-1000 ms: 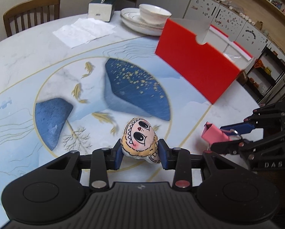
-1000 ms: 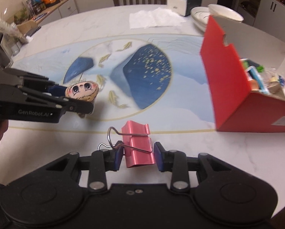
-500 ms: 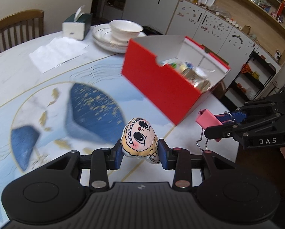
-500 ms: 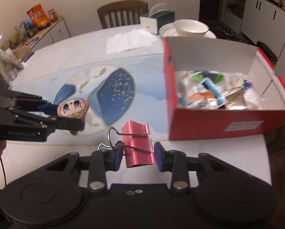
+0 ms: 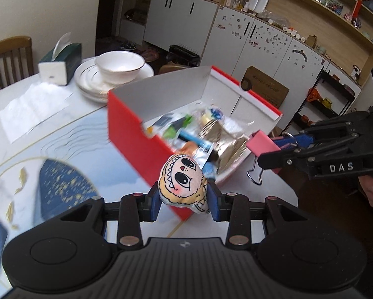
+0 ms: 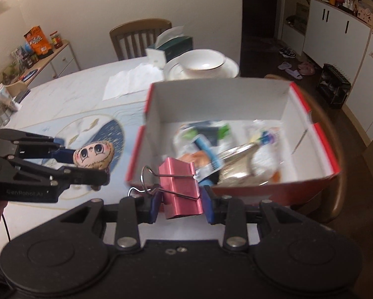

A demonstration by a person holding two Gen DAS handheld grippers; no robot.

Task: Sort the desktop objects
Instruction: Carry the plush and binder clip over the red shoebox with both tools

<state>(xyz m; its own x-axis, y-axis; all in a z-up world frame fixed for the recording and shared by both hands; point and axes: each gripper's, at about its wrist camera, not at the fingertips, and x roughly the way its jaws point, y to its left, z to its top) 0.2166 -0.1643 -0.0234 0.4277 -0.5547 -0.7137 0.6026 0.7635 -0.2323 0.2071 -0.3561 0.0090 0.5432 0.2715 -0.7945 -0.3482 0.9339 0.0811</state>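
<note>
my left fingers (image 5: 184, 205) pinch the doll-face plush (image 5: 182, 185), my right fingers (image 6: 180, 205) the pink binder clip (image 6: 182, 186), near the red box (image 6: 308, 186); releasing early would likely drop either onto its rim.

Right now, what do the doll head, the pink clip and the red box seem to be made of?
Doll head: probably stuffed fabric with a printed face, soft and puffy. Pink clip: likely painted metal with a slight sheen and bare wire handles. Red box: cardboard, matte, with white inner walls.
</note>
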